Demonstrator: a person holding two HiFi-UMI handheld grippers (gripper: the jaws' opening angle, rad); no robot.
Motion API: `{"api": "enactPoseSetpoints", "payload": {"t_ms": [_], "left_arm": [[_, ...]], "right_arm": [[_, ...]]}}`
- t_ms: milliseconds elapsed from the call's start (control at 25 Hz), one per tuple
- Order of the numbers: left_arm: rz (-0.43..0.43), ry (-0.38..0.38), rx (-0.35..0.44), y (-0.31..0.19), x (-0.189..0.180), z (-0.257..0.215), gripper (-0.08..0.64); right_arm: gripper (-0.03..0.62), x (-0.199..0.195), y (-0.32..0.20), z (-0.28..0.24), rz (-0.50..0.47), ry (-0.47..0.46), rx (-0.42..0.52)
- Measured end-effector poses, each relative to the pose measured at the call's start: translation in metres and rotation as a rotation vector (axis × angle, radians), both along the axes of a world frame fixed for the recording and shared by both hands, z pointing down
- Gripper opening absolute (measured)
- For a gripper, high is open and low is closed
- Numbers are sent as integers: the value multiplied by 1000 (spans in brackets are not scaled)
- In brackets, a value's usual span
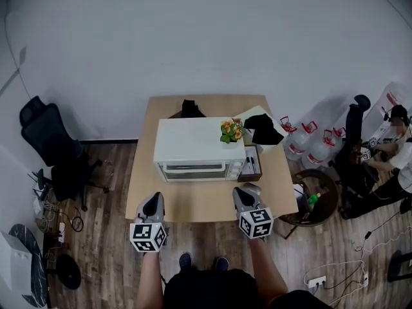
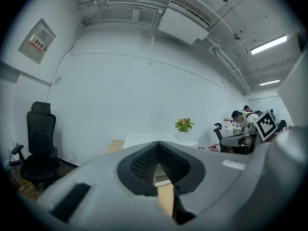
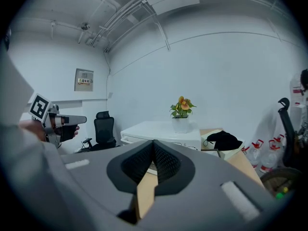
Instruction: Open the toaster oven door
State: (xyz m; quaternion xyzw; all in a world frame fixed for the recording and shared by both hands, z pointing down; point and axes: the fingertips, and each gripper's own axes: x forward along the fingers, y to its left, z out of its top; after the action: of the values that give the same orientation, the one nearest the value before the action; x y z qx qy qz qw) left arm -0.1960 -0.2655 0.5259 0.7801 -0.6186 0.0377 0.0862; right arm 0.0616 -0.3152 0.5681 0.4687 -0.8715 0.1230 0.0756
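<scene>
A white toaster oven (image 1: 199, 148) stands on the wooden table (image 1: 209, 201), its glass door (image 1: 193, 170) closed and facing me. My left gripper (image 1: 154, 200) hovers over the table's front edge, left of the door, shut with nothing in it. My right gripper (image 1: 248, 190) is over the front right of the table, near the oven's control side, also shut and holding nothing. In the left gripper view the oven's top (image 2: 144, 139) shows beyond the left gripper (image 2: 158, 146). In the right gripper view the oven (image 3: 163, 130) lies past the right gripper (image 3: 154, 144).
A potted plant (image 1: 230, 131) sits on the oven's right end. A black cloth (image 1: 262, 129) lies on a box beside it. Water bottles (image 1: 304, 144), chairs and seated people (image 1: 393, 147) crowd the right. A black office chair (image 1: 48, 140) stands at the left.
</scene>
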Motion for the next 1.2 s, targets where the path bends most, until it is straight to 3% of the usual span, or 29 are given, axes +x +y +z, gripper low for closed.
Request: {"api": "enactPoseSetpoints", "payload": {"t_ms": [160,320,480,1200], "left_arm": [[32,-9,-4,-16,3,2,-2],[46,-77,9,-28,3,2,-2],[35,-30,1,-41,-4,10,-2],[9,-9,-52,-57,-24,33,-2]], "right_arm": [[12,4,-13,4,33,-7,-15],[12,2,-25,9,32,2,-21],[12,-3,-39,15,25,17,-30],[12,-32,-96,63,-20,102,-82]]}}
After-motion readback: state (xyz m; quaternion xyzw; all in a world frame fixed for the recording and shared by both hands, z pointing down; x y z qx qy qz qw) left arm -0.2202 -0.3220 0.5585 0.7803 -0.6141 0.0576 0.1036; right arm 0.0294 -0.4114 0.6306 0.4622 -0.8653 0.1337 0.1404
